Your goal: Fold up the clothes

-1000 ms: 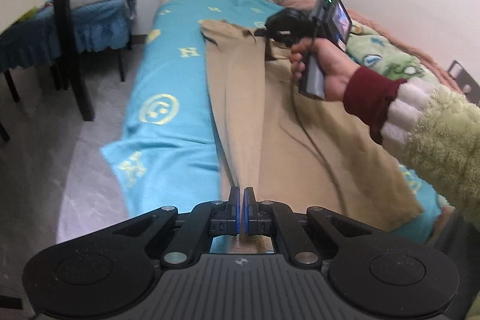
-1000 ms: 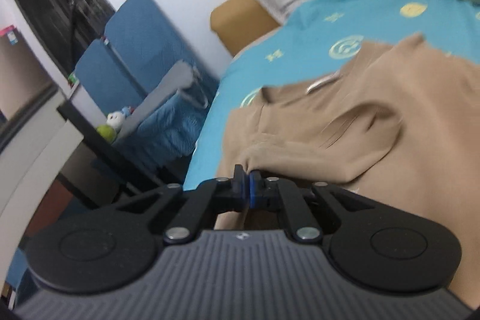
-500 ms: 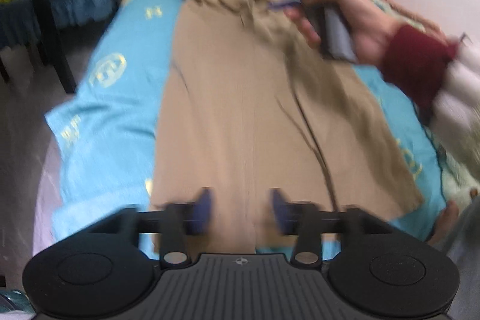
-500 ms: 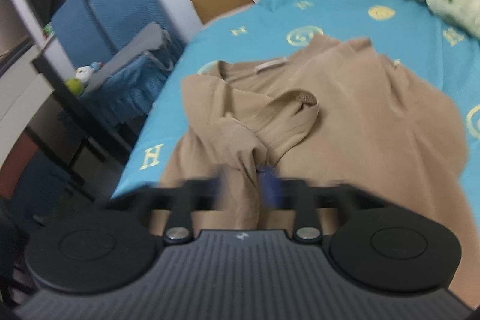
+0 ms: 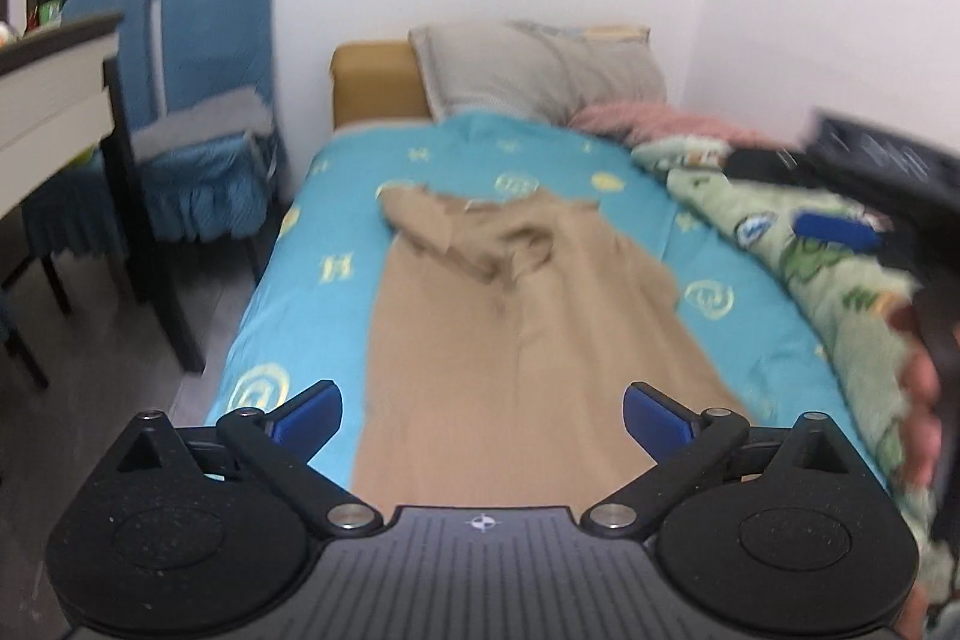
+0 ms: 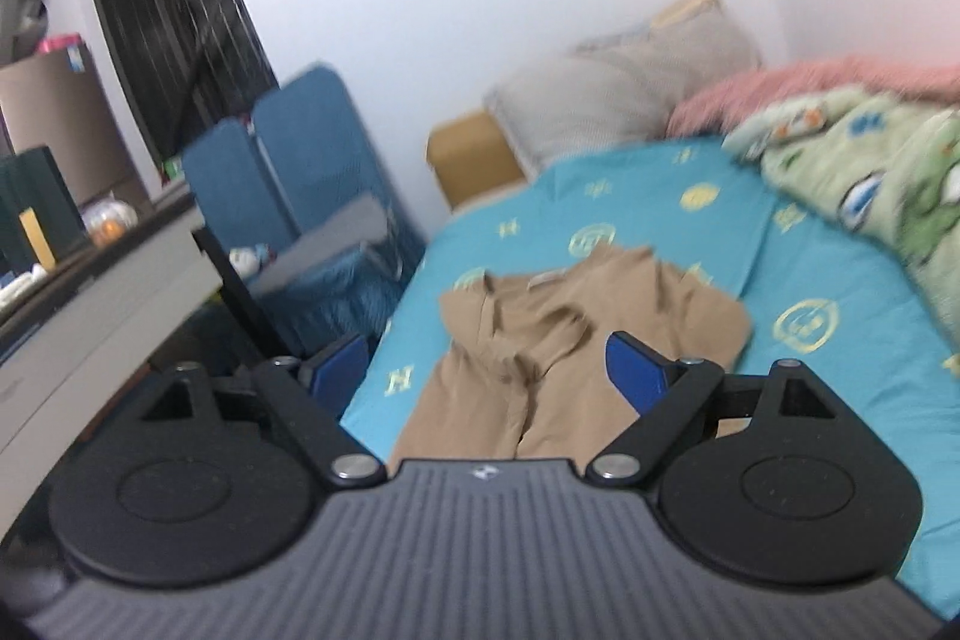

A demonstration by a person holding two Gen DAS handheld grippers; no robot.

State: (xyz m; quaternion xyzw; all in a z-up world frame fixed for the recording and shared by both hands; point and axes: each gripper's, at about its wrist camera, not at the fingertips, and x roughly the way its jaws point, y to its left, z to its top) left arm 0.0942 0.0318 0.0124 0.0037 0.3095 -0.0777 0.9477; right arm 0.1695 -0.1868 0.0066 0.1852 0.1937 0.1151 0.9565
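A tan garment (image 5: 516, 340) lies lengthwise on the turquoise bedsheet (image 5: 312, 292), its collar end bunched toward the pillow and one side folded over the middle. My left gripper (image 5: 483, 415) hovers open above the garment's near hem, holding nothing. In the right wrist view the same garment (image 6: 540, 340) shows its rumpled collar and sleeve, and my right gripper (image 6: 489, 364) is open and raised clear of the cloth. The right gripper also appears blurred at the right edge of the left wrist view (image 5: 840, 226), held in a hand (image 5: 918, 400).
A grey pillow (image 5: 540, 70) and a mustard headboard (image 5: 375, 85) stand at the bed's far end. A green patterned blanket (image 5: 840, 292) and a pink fluffy one (image 5: 654, 121) fill the right side. Blue covered chairs (image 5: 204, 100) and a table (image 5: 54, 94) stand left of the bed.
Both grippers were shut on the tan garment a second ago; both have let go, opened wide and pulled back up. The garment now lies flat with its left side folded inward.
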